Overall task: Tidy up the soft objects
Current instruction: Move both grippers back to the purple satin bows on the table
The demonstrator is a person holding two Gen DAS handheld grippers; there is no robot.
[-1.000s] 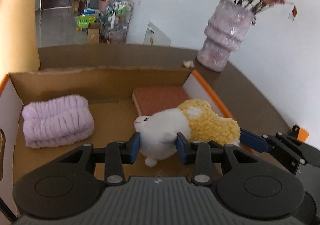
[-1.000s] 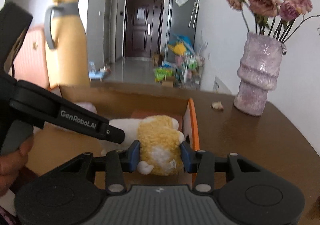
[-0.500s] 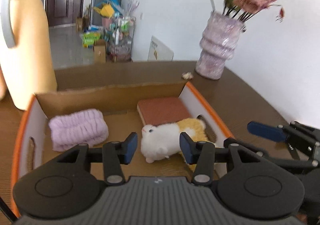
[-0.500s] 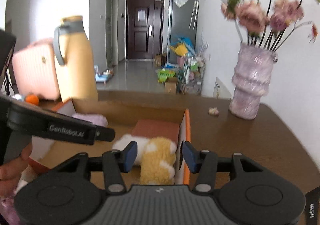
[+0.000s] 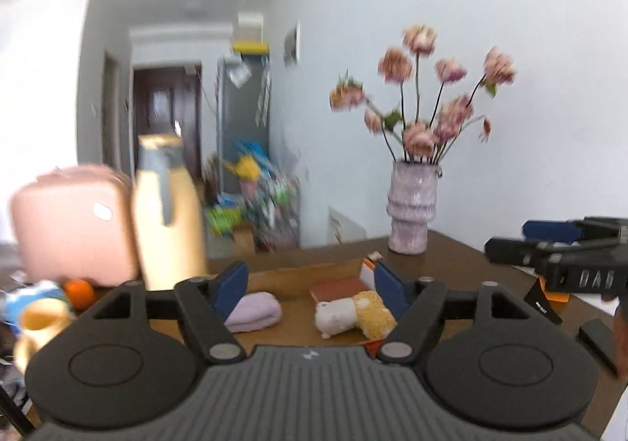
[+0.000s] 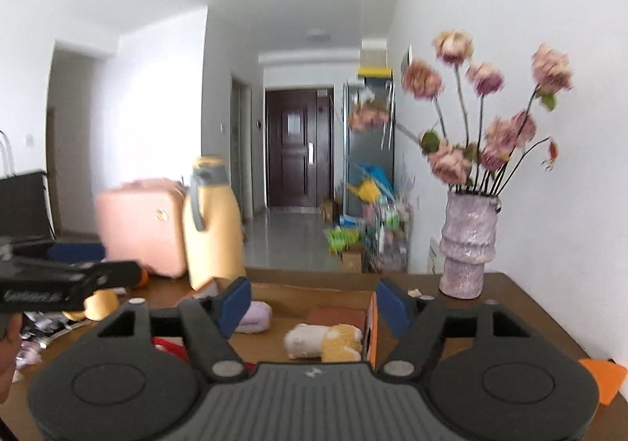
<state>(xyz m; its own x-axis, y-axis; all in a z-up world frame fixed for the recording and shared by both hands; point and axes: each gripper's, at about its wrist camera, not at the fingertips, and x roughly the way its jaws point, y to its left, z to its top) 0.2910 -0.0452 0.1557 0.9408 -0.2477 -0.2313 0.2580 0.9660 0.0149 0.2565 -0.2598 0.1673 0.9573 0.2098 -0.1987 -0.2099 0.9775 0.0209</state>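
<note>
Both the left gripper [image 5: 310, 290] and right gripper [image 6: 314, 301] are spread wide, holding nothing. The fluffy white-and-yellow plush toy [image 5: 353, 313] lies by the cardboard box's [image 6: 372, 317] right wall, beside a rolled purple towel [image 5: 255, 311]. A tall purple vase [image 6: 467, 244] stands near the brown table's [image 6: 522, 323] far edge.

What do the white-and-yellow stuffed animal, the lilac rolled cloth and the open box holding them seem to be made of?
White-and-yellow stuffed animal: plush, curly fleece on the yellow half. Lilac rolled cloth: probably terry or fleece, matte and fuzzy. Open box: brown cardboard inside, raw-looking.

No legible text (all blurred)

A home: hallway door [image 6: 299, 148], suitcase [image 6: 141, 225], flower vase [image 6: 468, 244].
</note>
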